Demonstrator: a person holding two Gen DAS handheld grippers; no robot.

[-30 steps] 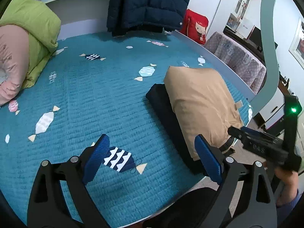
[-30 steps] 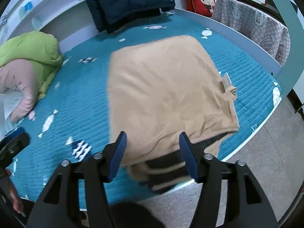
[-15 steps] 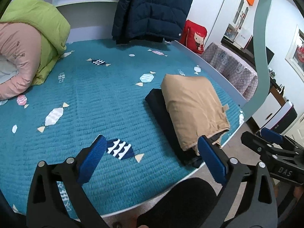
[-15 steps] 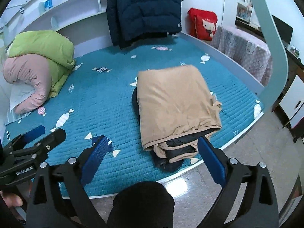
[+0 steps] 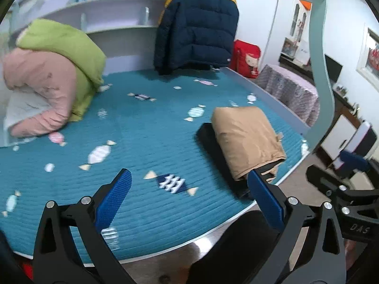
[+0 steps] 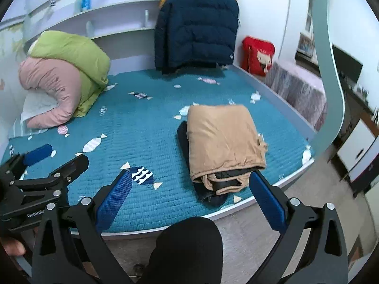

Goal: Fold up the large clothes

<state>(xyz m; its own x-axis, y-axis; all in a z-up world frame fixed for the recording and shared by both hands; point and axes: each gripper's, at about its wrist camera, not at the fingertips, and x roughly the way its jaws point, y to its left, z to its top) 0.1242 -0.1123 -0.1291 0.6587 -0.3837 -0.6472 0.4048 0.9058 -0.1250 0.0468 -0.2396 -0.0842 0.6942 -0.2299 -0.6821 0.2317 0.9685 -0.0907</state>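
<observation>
A folded tan garment [image 6: 225, 139] lies on a folded dark garment [image 6: 183, 139] near the front right edge of the teal bed cover [image 6: 142, 127]; the stack also shows in the left wrist view [image 5: 246, 139]. My left gripper [image 5: 189, 194] is open and empty, held off the bed's front edge, left of the stack. My right gripper [image 6: 189, 194] is open and empty, back from the bed, in front of the stack. Each gripper shows in the other's view: the right one at the right edge [image 5: 341, 179], the left one at the left edge [image 6: 45, 165].
A green and pink duvet [image 6: 64, 75] is piled at the bed's far left. A navy and yellow puffer jacket [image 6: 196, 28] hangs at the back. A red bag [image 6: 257, 55] and a covered table [image 6: 298, 94] stand right of the bed. A bed post [image 6: 329, 71] rises at right.
Both grippers have pulled back and up from the bed. The right gripper, close over the tan garment a second ago, is now off the bed and wider open. The stack lies still.
</observation>
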